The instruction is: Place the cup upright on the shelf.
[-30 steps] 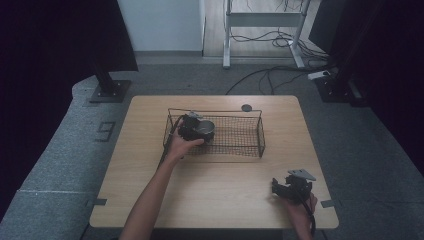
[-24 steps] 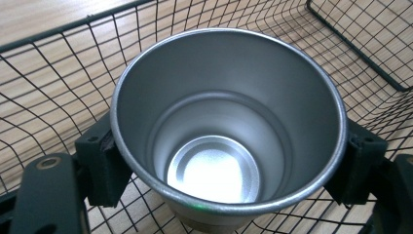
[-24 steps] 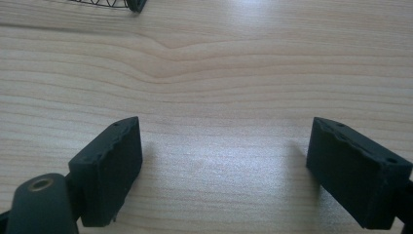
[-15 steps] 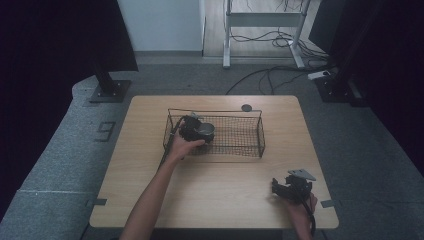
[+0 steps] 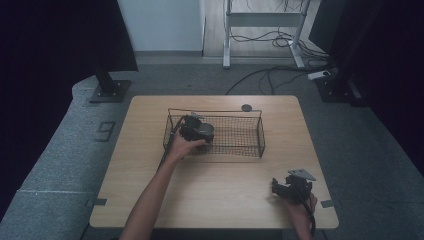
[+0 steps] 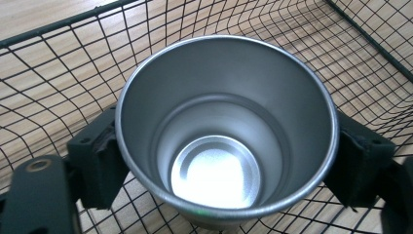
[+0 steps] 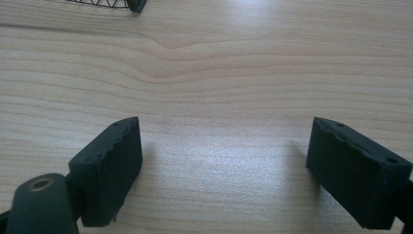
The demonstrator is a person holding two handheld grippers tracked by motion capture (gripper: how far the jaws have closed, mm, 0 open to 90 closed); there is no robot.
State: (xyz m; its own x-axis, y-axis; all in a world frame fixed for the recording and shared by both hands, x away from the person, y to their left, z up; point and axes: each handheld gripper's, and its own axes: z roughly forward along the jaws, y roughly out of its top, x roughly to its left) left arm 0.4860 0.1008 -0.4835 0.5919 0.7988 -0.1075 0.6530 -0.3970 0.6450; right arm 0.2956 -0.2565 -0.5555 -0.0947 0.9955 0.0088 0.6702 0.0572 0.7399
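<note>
An upright, empty steel cup stands inside the black wire basket at its left end. My left gripper is shut on the cup, one jaw against each side of it. In the left gripper view the cup's shiny bottom shows and the basket mesh surrounds it. My right gripper rests low over the wooden table near the front right corner. Its jaws stand wide open over bare wood with nothing between them, as the right gripper view shows around the gripper's midpoint.
A small dark round disc lies on the table behind the basket. A corner of the basket shows at the top of the right gripper view. Stands and cables sit on the floor beyond the table.
</note>
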